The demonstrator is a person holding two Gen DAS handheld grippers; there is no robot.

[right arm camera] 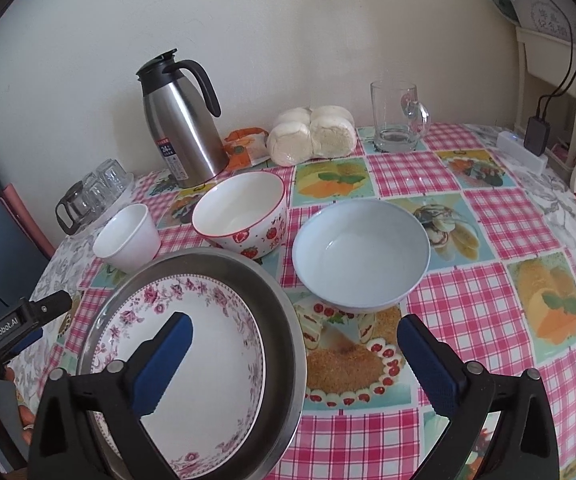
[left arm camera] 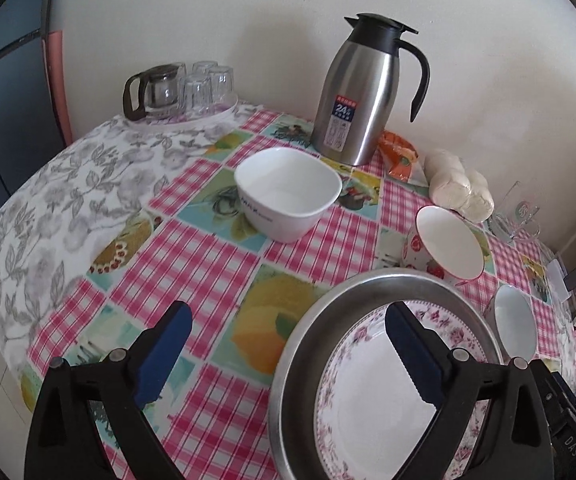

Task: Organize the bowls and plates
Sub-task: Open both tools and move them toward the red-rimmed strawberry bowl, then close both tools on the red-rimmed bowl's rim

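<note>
A: Since both claws stand wide open with nothing between the pads, I think the plates are already stacked. The flowered plate (right arm camera: 192,344) lies inside the metal plate (right arm camera: 276,292), and no pad presses on them.

B: I agree. The left claw (left arm camera: 288,360) has 1 finger above the flowered plate and the other above the counter (left arm camera: 192,264), left of the metal plate. The right claw (right arm camera: 294,360) has 1 finger above the flowered plate and the other to the right of the metal plate. Both are empty.

A: So the step now is probably the bowls. I count 3: the square white bowl (left arm camera: 288,196) behind the metal plate to the left, the strawberry bowl (right arm camera: 240,212) just behind it, almost touching its rim, and the pale blue bowl (right arm camera: 362,256) beside it on the right.

B: The next move needs 1 claw to come over a bowl rim, with 1 finger inside and 1 outside. The pale blue bowl is nearest to the right claw, I believe. The thermos (right arm camera: 184,120) stands well behind the metal plate, so it is not in the way.
</note>
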